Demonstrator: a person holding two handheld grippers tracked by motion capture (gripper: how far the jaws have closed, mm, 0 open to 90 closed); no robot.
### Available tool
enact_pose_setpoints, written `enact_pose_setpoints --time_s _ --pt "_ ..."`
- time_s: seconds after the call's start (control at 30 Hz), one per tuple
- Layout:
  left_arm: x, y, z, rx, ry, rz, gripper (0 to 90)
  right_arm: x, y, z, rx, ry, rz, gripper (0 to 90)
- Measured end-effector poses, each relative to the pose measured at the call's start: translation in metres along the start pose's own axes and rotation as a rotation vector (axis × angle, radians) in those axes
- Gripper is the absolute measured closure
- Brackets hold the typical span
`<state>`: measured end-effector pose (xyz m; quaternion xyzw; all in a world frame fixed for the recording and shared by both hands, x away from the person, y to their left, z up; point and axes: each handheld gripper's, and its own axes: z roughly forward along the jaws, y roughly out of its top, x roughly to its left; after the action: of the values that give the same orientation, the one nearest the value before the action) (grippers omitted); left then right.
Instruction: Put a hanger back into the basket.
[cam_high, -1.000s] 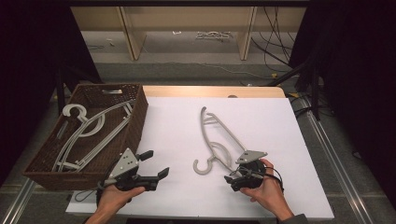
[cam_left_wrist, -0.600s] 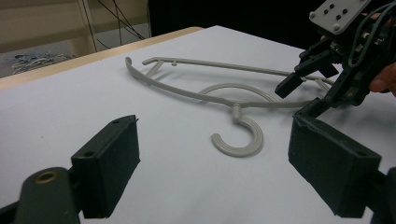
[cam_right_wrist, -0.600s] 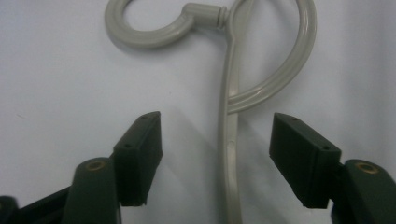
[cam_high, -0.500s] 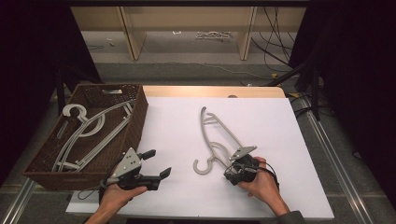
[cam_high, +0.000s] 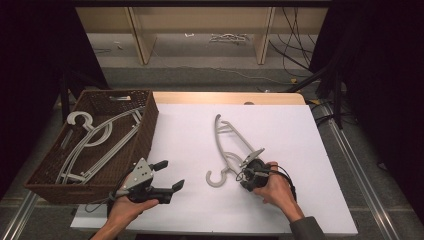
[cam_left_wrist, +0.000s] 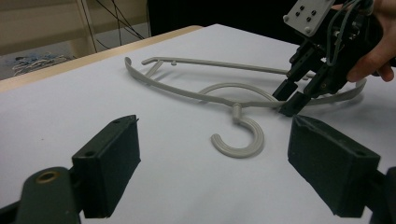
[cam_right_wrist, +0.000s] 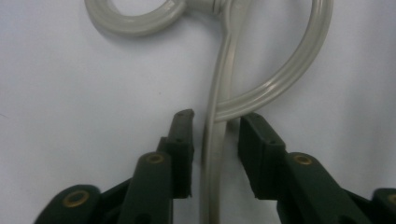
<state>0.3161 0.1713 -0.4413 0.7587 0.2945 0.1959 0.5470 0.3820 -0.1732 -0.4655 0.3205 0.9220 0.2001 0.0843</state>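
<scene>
A grey plastic hanger (cam_high: 225, 145) lies flat in the middle of the white table (cam_high: 300, 140), hook toward the person. My right gripper (cam_high: 241, 173) points down onto the hanger's arm just right of the hook. In the right gripper view its jaws straddle the arm of the hanger (cam_right_wrist: 219, 112), with a thin gap showing on each side, so the right gripper (cam_right_wrist: 215, 123) is open around it. My left gripper (cam_high: 171, 175) hovers at the front left, wide open, with nothing in it. The left gripper view looks toward the hanger (cam_left_wrist: 233, 100) and the right gripper (cam_left_wrist: 287, 100).
A brown woven basket (cam_high: 145, 140) stands at the table's left edge with several grey hangers (cam_high: 100, 140) inside. Black cables trail from both grippers. Beyond the table's far edge are a floor and wooden shelf legs.
My right gripper has moved left and forward, and its jaws now stand on either side of the hanger's arm. The left gripper has barely shifted.
</scene>
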Motion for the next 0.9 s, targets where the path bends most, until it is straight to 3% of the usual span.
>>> enact_pose_setpoints --time_s 0.07,0.2,0.5,0.57,0.63,0.9 --pt "-0.001 0.0 0.0 -0.005 -0.002 -0.005 16.9 0.002 0.001 0.0 0.002 0.0 -0.028 78.8" --pt "0.0 0.0 0.0 -0.001 -0.005 -0.001 17.0 0.008 0.003 0.0 0.013 -0.026 -0.081 79.8" --pt "0.0 -0.001 0.002 0.034 -0.014 0.016 18.4 0.02 0.006 -0.008 0.018 0.003 -0.257 81.9" --pt "-0.001 -0.001 0.003 0.052 -0.018 0.043 18.8 0.023 0.006 -0.012 0.017 0.016 -0.281 81.9" --pt "-0.003 -0.003 0.007 0.076 -0.024 0.042 19.0 0.026 0.006 -0.016 0.016 0.018 -0.302 81.9" --pt "-0.003 -0.003 0.035 0.173 -0.023 0.165 23.4 0.036 0.006 -0.03 0.022 0.047 -0.386 81.9"
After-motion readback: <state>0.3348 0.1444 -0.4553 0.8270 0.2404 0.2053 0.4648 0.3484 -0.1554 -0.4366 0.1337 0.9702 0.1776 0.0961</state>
